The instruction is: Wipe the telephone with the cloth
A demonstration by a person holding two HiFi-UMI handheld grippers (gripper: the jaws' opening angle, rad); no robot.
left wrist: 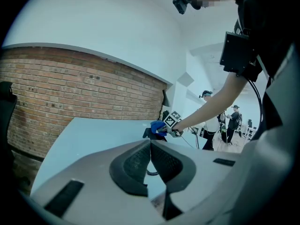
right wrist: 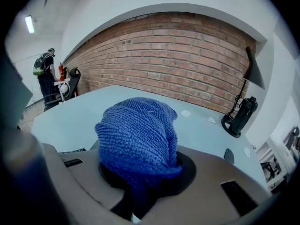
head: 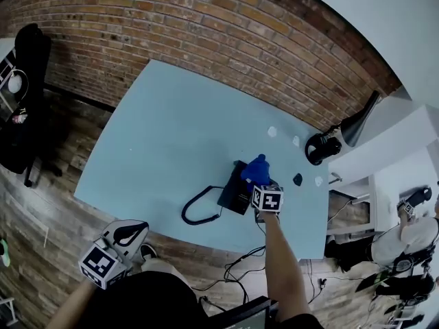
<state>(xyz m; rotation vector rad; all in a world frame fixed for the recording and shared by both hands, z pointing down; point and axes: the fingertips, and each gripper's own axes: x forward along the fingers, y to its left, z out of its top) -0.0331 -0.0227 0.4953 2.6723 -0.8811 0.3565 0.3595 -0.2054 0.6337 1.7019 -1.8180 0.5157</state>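
Note:
A black telephone lies near the front edge of the pale blue table, its coiled cord looping to the left. My right gripper is shut on a bunched blue knitted cloth that rests on the telephone's right part. The cloth fills the middle of the right gripper view and hides the telephone there. My left gripper is off the table at the lower left, jaws together, holding nothing. From the left gripper view, the cloth and telephone show far off.
A black stand-like device sits at the table's right end, with small white scraps and a small dark piece nearby. A brick wall runs behind. Cables hang below the front edge. People stand at the far right.

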